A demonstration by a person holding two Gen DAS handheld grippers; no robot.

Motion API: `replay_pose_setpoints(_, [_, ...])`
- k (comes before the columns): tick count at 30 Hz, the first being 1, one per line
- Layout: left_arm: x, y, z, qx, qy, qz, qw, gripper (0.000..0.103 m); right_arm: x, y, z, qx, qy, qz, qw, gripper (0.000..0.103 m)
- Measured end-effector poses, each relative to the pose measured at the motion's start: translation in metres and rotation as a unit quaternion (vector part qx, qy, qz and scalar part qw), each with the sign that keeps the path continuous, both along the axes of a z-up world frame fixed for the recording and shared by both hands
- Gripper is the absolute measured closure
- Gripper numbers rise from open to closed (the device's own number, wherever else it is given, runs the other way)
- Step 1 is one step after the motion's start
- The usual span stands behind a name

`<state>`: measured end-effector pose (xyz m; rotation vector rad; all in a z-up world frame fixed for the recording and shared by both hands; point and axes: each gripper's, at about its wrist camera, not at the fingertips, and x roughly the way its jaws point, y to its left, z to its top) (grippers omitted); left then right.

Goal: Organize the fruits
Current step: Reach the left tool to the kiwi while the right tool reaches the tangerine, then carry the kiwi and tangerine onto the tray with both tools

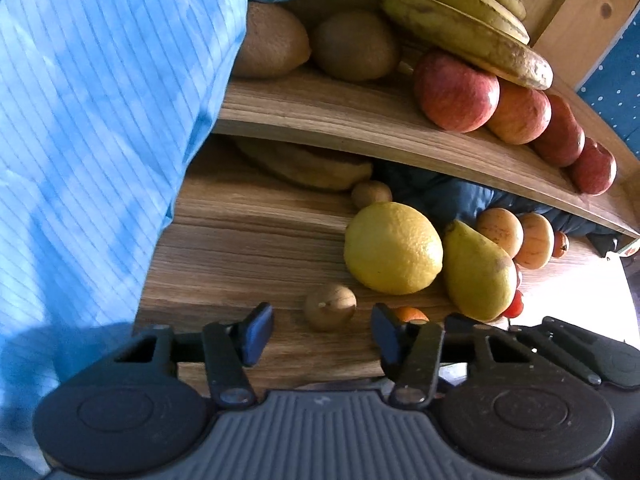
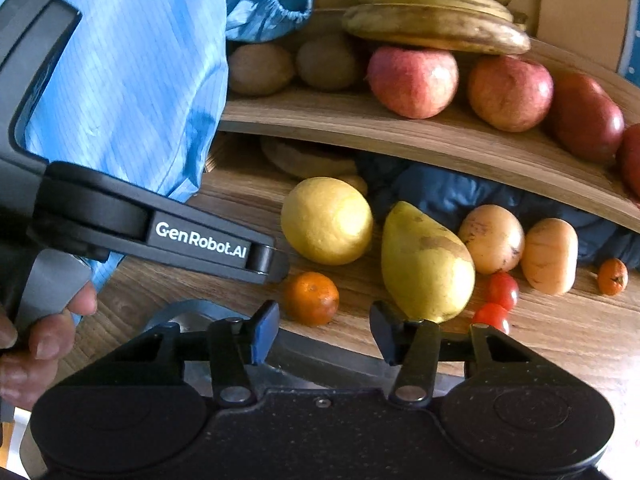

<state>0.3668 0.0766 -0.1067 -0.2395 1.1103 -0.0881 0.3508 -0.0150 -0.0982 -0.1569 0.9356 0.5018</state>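
Note:
On the lower wooden board (image 1: 248,248) lie a lemon (image 1: 394,248), a yellow pear (image 1: 478,272), a small brown kiwi (image 1: 330,312) and a mandarin (image 2: 311,298). My left gripper (image 1: 322,334) hovers just short of the small kiwi, jaws apart and touching nothing. My right gripper (image 2: 325,332) hangs over the board's front edge. The mandarin sits just beyond its left finger and the pear (image 2: 426,264) beyond its right one. Its pads press on nothing. The left tool's black body (image 2: 200,236) reaches in from the left, held by a hand (image 2: 44,332).
A raised wooden shelf (image 1: 340,116) carries kiwis (image 1: 354,46), red apples (image 1: 456,92) and bananas (image 1: 468,36). Pale orange fruits (image 2: 492,240), small tomatoes (image 2: 502,290) and another mandarin (image 2: 612,276) lie to the right. A blue striped sleeve (image 1: 100,120) fills the left side.

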Motion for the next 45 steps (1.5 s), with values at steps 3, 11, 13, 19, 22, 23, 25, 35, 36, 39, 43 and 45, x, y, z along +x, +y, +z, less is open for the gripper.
replay_pose_setpoints(3, [-0.003,0.001,0.003,-0.010,-0.001,-0.003,0.9999,0.058,0.002,0.005,-0.002,-0.003,-0.001,0.005,1.000,0.057])
replay_pose_setpoints(11, [-0.001,0.004,0.002,-0.024,-0.007,0.002,0.9997,0.072,0.004,0.011,-0.006,-0.004,-0.008,0.013,1.000,0.069])
replay_pose_setpoints(13, [-0.003,0.006,0.005,-0.026,-0.011,0.006,0.9996,0.072,0.004,0.011,-0.007,-0.001,-0.008,0.015,1.000,0.070])
replay_pose_setpoints(19, [-0.018,0.010,0.014,-0.027,-0.020,0.017,0.9993,0.072,-0.005,0.002,0.000,0.010,-0.017,0.017,1.000,0.070])
replay_pose_setpoints(22, [-0.030,0.010,0.019,-0.026,-0.024,0.022,0.9991,0.072,-0.012,-0.004,0.006,0.015,-0.021,0.020,0.999,0.070])
replay_pose_setpoints(23, [-0.034,0.010,0.021,-0.026,-0.024,0.024,0.9991,0.072,-0.015,-0.007,0.008,0.016,-0.022,0.021,0.999,0.070])
replay_pose_setpoints(25, [-0.042,0.008,0.024,-0.024,-0.026,0.030,0.9989,0.072,-0.022,-0.012,0.012,0.019,-0.024,0.024,0.999,0.070])
replay_pose_setpoints(35, [-0.090,-0.005,0.036,-0.012,-0.033,0.049,0.9982,0.072,-0.061,-0.028,0.022,0.033,-0.024,0.054,0.998,0.070])
replay_pose_setpoints(36, [-0.096,-0.007,0.037,-0.011,-0.032,0.050,0.9982,0.072,-0.065,-0.029,0.022,0.033,-0.022,0.059,0.997,0.070])
replay_pose_setpoints(39, [-0.113,-0.014,0.037,-0.007,-0.029,0.052,0.9982,0.072,-0.080,-0.033,0.025,0.036,-0.019,0.073,0.996,0.070])
replay_pose_setpoints(43, [-0.140,-0.020,0.037,-0.001,-0.022,0.054,0.9983,0.072,-0.099,-0.038,0.027,0.041,-0.012,0.095,0.995,0.070])
replay_pose_setpoints(45, [-0.153,-0.020,0.035,-0.001,-0.017,0.057,0.9982,0.072,-0.108,-0.041,0.026,0.041,-0.008,0.106,0.993,0.070])
